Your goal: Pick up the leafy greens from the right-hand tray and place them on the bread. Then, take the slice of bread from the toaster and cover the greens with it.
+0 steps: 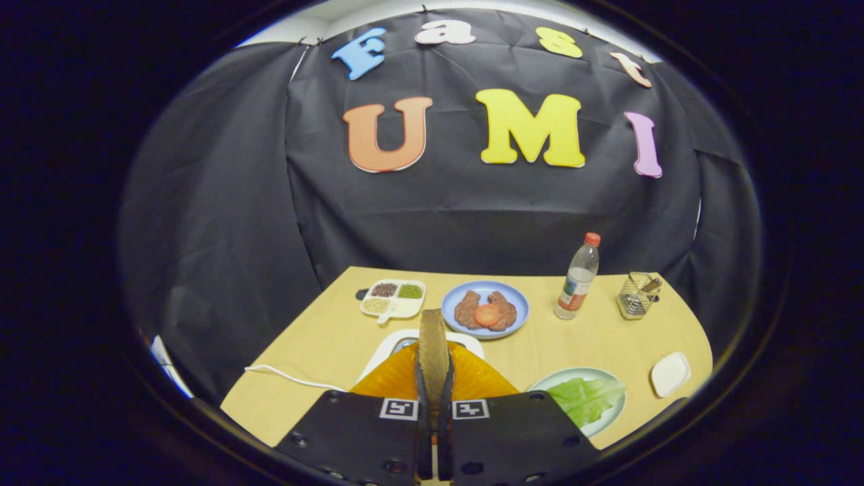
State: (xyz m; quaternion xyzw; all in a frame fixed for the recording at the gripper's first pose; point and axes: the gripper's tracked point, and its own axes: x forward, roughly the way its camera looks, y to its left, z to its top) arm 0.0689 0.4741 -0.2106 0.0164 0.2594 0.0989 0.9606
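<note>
My gripper (434,405) is shut on a slice of bread (434,347) that stands edge-on and upright between the fingers. Right beneath the slice is the orange toaster (476,381), with a white part (395,341) of it showing beyond. The leafy greens (586,397) lie on a pale green tray (611,418) just to the right of the fingers. Beyond the toaster, a blue plate (516,304) holds brown bread (467,309) with a round red slice (487,314) on top.
A white cable (290,378) runs left from the toaster across the wooden table (324,344). At the back stand a divided white dish of grains (393,298), a red-capped bottle (578,278) and a wire basket (636,295). A small white dish (670,373) sits at the right edge.
</note>
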